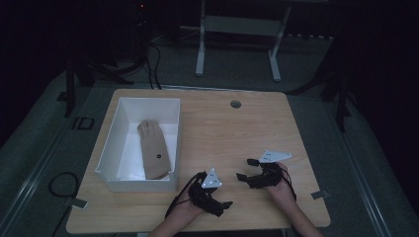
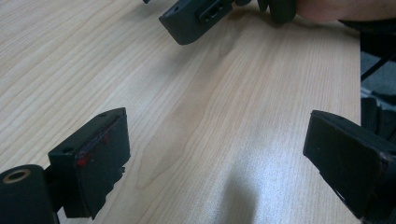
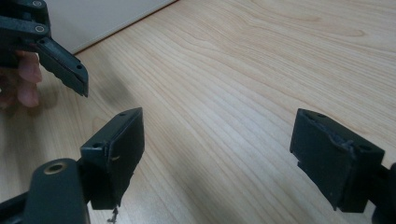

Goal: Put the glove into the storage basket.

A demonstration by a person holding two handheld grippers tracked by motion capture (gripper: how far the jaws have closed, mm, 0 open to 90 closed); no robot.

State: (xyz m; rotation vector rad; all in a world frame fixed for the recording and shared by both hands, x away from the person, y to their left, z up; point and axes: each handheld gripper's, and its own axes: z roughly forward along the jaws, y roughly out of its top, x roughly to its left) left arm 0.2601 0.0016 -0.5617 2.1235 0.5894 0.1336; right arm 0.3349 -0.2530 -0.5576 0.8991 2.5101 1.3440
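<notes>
Your left gripper (image 1: 228, 203) sits low over the wood table (image 1: 237, 133), near the front edge. Its jaws are wide apart w/ nothing between them. In the left gripper view you see bare wood in the gap (image 2: 217, 154). The left pad has small red marks on it. You can't tell if the pads touch the table.

Your right gripper (image 1: 245, 169) is just to the right of it, also near the front edge, pointing left. Its jaws are spread wide too, and they hold nothing. In the right gripper view there is just wood grain in the gap (image 3: 217, 144).

The 2 grippers are near each other but apart. Each one's camera sees a bit of the other: a dark jaw of the right gripper at the top of the left gripper view, and a jaw of the left gripper plus your fingertips at the top left of the right gripper view.

The tan glove (image 1: 154, 149) lies flat in the white box (image 1: 114, 133) on the left side of the table, fingers pointing away from you. It has a small dark dot on it. The box is just left of your left gripper, and neither gripper touches the box or glove.
</notes>
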